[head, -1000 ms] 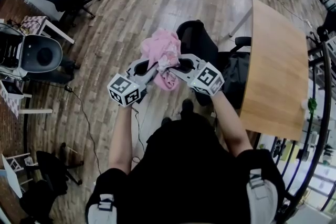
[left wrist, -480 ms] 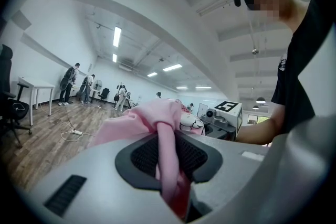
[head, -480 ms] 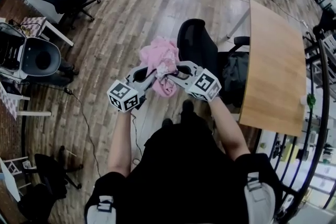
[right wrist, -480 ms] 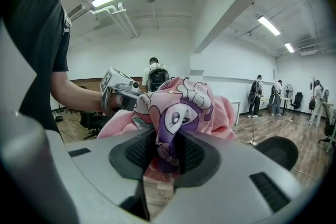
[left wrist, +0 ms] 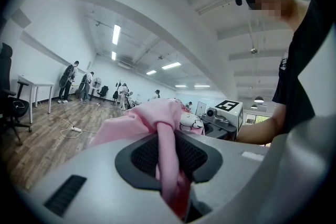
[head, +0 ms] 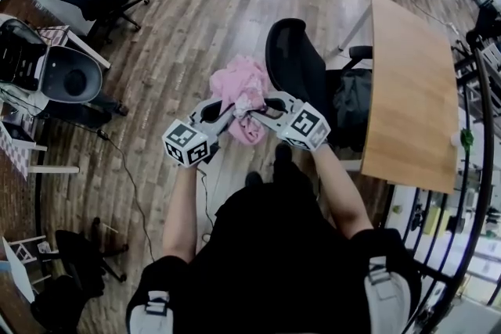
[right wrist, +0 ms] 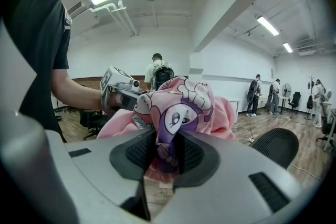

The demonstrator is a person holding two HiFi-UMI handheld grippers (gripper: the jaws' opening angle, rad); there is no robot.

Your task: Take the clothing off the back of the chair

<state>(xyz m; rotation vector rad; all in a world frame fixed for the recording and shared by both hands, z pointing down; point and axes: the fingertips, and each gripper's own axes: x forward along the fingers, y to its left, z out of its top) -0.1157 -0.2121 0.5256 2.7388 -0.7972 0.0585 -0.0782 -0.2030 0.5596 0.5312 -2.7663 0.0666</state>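
Since a second ago, we note the pink garment (head: 241, 90) drawn slightly nearer the person, held clear beside the chair back (head: 293, 59). Left gripper (head: 229, 113) and right gripper (head: 258, 109) each pinch a bunched fold. We judge it light and limp; gathered folds give the surest hold.
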